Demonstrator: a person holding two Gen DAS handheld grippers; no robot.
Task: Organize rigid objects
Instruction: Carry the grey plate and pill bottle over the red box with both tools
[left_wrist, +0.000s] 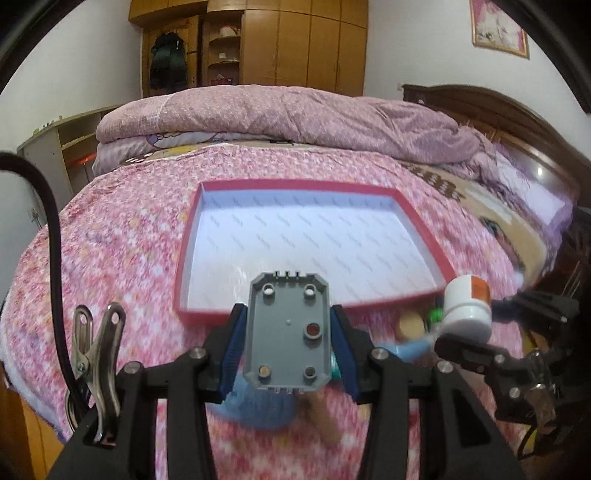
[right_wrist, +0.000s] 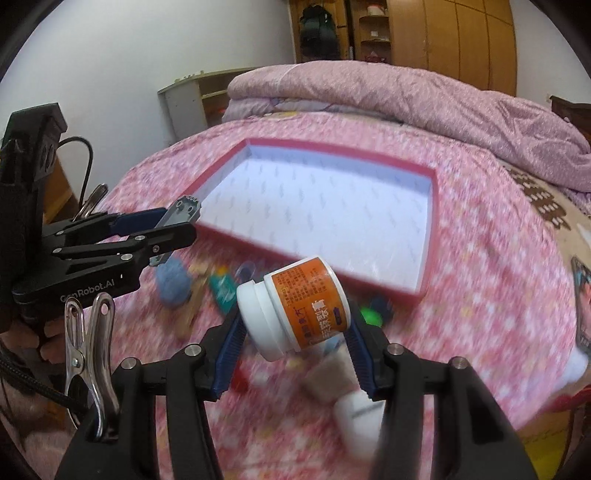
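Note:
My left gripper (left_wrist: 288, 332) is shut on a grey plastic block (left_wrist: 287, 332) and holds it above the bed, just short of the near rim of a red box (left_wrist: 306, 184) with a white inside. My right gripper (right_wrist: 295, 321) is shut on a white pill bottle with an orange label (right_wrist: 295, 306), tilted, lifted above the bed near the box's (right_wrist: 428, 258) front corner. The bottle (left_wrist: 467, 306) and right gripper also show at the right of the left wrist view. The left gripper (right_wrist: 173, 229) with the block (right_wrist: 181, 214) shows at the left of the right wrist view.
Several small blurred objects lie on the pink bedspread below the grippers: a blue thing (right_wrist: 171, 284), a green piece (right_wrist: 223, 290), a wooden block (right_wrist: 327, 376), a white object (right_wrist: 360, 417). A folded pink quilt (left_wrist: 288, 114) lies behind the box. A wardrobe (left_wrist: 295, 40) stands at the back.

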